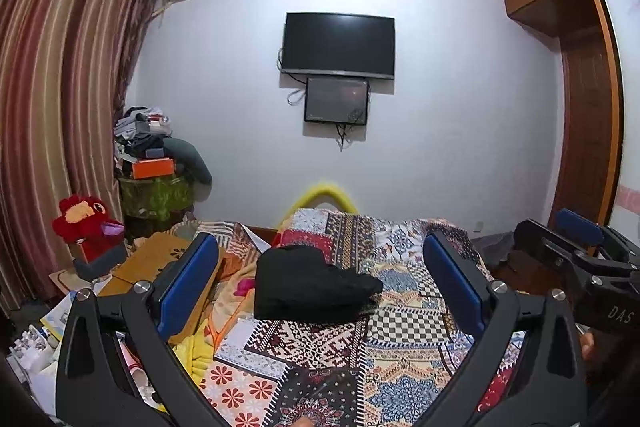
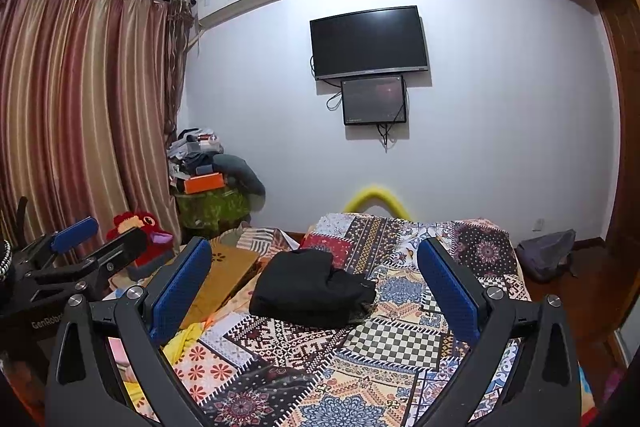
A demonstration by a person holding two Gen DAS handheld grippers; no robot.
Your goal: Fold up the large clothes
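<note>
A black garment (image 1: 308,285) (image 2: 312,287) lies folded into a compact bundle on the patterned patchwork bedspread (image 1: 400,307) (image 2: 400,339), near the bed's middle. My left gripper (image 1: 320,283) is open, its blue-padded fingers (image 1: 188,277) wide apart, held back from the bundle with nothing between them. My right gripper (image 2: 316,283) is open too and holds nothing. In the left wrist view the right gripper (image 1: 576,243) shows at the right edge. In the right wrist view the left gripper (image 2: 86,239) shows at the left edge.
A yellow blanket (image 1: 200,347) and tan cardboard (image 1: 160,259) lie on the bed's left side. A red plush toy (image 1: 86,223), a piled green stand (image 1: 156,195), striped curtains (image 1: 60,107), a wall TV (image 1: 338,45), a wooden wardrobe (image 1: 584,107) and a grey bag (image 2: 546,255) surround the bed.
</note>
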